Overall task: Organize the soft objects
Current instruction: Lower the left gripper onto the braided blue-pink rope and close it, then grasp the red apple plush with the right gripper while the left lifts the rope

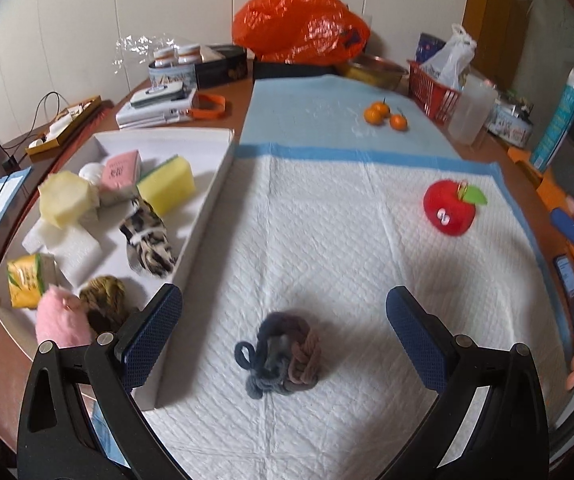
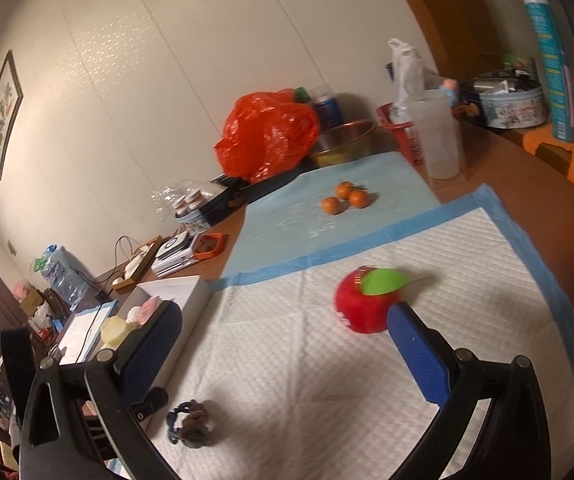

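Two grippers, left [image 1: 283, 316] and right [image 2: 285, 332], had their jaws wide apart and empty above a white quilted pad [image 1: 327, 240] covering the brown worktop [image 2: 527, 184], beside a cream wall [image 2: 127, 80].

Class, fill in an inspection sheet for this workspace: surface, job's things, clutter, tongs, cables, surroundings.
Surface: quilted white pad with blue border.
Job's things: yarn bundle and red plush apple on the pad; sponges and plush pieces in the white tray.
Clutter: three oranges, orange bag, red basket.
Tongs: left tongs open over the bundle; right tongs open, empty.
Cables: black cable, far left.
Surroundings: framed picture on the wall.
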Action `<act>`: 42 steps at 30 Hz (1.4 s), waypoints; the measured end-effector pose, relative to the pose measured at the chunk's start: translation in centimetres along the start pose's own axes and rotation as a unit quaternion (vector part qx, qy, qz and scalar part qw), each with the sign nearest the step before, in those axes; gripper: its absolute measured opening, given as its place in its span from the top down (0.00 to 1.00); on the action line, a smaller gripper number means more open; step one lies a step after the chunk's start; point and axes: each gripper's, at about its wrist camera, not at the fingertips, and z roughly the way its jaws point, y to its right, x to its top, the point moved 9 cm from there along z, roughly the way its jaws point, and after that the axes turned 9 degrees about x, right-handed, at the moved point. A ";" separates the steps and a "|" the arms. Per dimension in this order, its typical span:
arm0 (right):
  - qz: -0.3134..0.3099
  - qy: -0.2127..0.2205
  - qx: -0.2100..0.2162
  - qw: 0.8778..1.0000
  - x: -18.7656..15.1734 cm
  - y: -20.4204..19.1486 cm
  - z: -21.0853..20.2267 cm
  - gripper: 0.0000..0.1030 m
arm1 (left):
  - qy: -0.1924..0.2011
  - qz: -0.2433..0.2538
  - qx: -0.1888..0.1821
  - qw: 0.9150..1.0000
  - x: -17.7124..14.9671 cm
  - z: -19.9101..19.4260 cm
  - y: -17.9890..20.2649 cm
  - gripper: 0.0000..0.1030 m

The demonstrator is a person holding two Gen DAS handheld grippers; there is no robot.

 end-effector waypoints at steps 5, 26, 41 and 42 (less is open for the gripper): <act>0.020 0.001 -0.011 1.000 0.3 2.5 -0.8 0.00 | -0.016 0.008 0.006 1.000 -1.5 1.2 0.5 0.00; 0.032 -0.003 -0.025 0.999 0.0 4.5 -1.6 0.00 | -0.058 0.002 0.019 0.998 -4.4 5.9 -0.4 0.00; -0.060 -0.097 -0.100 0.988 -1.0 7.7 6.0 0.00 | -0.040 0.038 -0.036 0.998 -2.7 3.5 0.6 0.66; -0.062 -0.107 -0.100 0.987 -1.1 7.7 6.9 0.00 | -0.033 0.034 -0.038 0.998 -2.1 2.9 0.4 0.66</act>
